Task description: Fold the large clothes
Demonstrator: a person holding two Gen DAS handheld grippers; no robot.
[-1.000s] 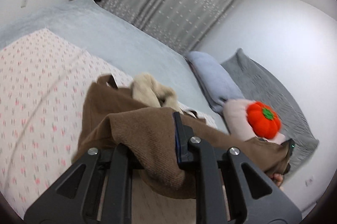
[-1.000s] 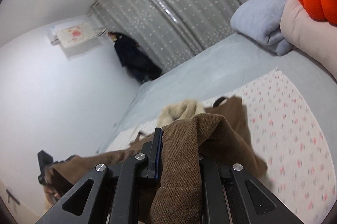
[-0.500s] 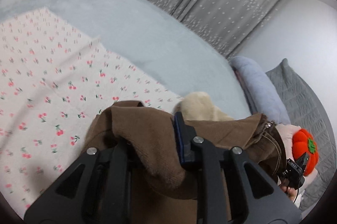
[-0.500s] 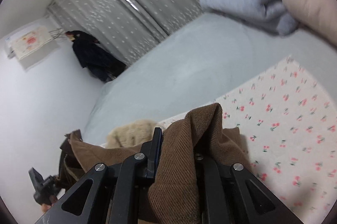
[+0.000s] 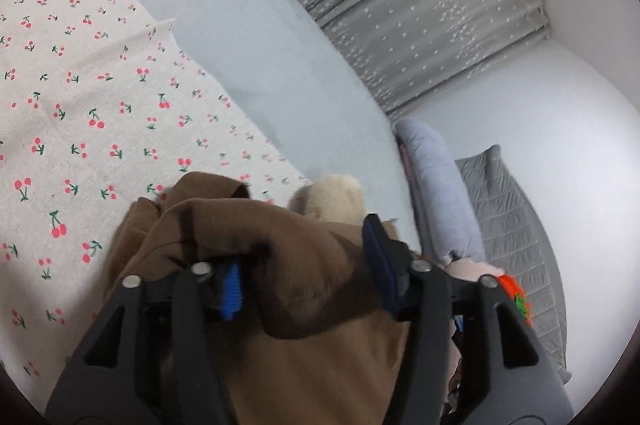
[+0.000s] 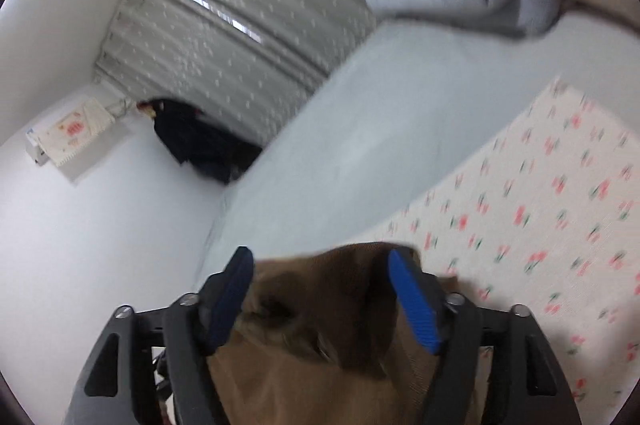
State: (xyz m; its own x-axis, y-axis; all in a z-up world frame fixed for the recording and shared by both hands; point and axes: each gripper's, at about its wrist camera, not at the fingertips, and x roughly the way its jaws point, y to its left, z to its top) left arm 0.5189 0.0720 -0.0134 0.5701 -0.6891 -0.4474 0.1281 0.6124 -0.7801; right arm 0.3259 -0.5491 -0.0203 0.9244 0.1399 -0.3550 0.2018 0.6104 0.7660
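Both my claws gape wide — left gripper [image 5: 306, 275] and right gripper [image 6: 322, 299] — with the brown coat [image 5: 304, 357] bunched between the fingers, lying on the cherry-print sheet [image 5: 80, 105]. It looks thick, heavy, floppy — I'd pinch seams or hem.

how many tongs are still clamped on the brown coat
0. The left tongs are spread open with the brown coat bunched loosely between the fingers; the right tongs are open too, coat fabric lying between them.
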